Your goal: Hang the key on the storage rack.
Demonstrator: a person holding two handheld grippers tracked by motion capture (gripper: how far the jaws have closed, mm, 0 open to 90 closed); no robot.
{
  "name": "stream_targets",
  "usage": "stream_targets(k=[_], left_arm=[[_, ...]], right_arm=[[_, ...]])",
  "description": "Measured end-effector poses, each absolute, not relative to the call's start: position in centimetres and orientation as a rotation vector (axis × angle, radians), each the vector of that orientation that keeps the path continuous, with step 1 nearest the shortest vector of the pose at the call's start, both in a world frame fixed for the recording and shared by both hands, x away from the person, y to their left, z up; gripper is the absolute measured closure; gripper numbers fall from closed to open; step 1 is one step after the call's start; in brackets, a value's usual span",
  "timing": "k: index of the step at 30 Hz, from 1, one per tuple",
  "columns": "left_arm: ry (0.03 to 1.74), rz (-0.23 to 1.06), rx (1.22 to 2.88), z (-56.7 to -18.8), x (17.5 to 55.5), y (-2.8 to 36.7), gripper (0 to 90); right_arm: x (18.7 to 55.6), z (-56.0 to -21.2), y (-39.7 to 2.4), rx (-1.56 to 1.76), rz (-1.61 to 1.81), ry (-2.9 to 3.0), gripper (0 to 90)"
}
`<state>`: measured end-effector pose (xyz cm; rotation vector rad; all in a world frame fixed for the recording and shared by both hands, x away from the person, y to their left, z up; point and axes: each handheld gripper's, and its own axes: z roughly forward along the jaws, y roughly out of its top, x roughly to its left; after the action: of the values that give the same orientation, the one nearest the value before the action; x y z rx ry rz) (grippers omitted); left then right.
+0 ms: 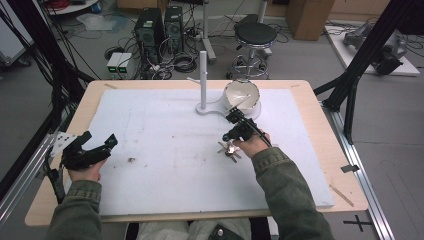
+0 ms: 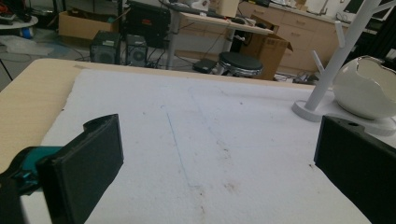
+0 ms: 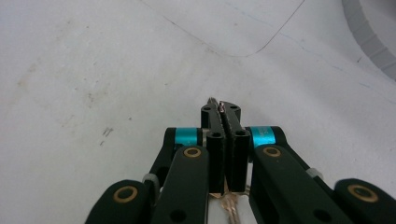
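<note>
My right gripper point(image 1: 233, 118) is at the middle right of the white foam mat point(image 1: 165, 150), just in front of the white bowl point(image 1: 242, 96). In the right gripper view its jaws point(image 3: 220, 107) are pressed together on a small thin metal piece point(image 3: 215, 102) that peeks out at the tips. A gold-coloured bit point(image 3: 229, 205) shows beneath them. My left gripper point(image 1: 97, 145) rests at the mat's left edge, wide open. Between its fingers point(image 2: 88, 158) there is only bare mat.
A white peg stand point(image 1: 203, 75) rises at the back centre, with the cracked egg-shaped bowl point(image 2: 364, 88) on a white base beside it. A small dark speck point(image 1: 131, 160) lies on the mat near the left hand. The wooden table edge point(image 1: 65, 135) frames the mat.
</note>
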<state>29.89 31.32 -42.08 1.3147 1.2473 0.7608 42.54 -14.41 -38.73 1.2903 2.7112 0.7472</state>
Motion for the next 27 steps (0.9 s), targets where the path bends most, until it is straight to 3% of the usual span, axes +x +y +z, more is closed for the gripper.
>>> stream_targets(k=[27], left_arm=[[1.251,0.761,1.309,-42.1,30.0,31.4,1.7]], right_arm=[[42.5,-33.6,-16.6,1.287,1.121,2.635,89.4]])
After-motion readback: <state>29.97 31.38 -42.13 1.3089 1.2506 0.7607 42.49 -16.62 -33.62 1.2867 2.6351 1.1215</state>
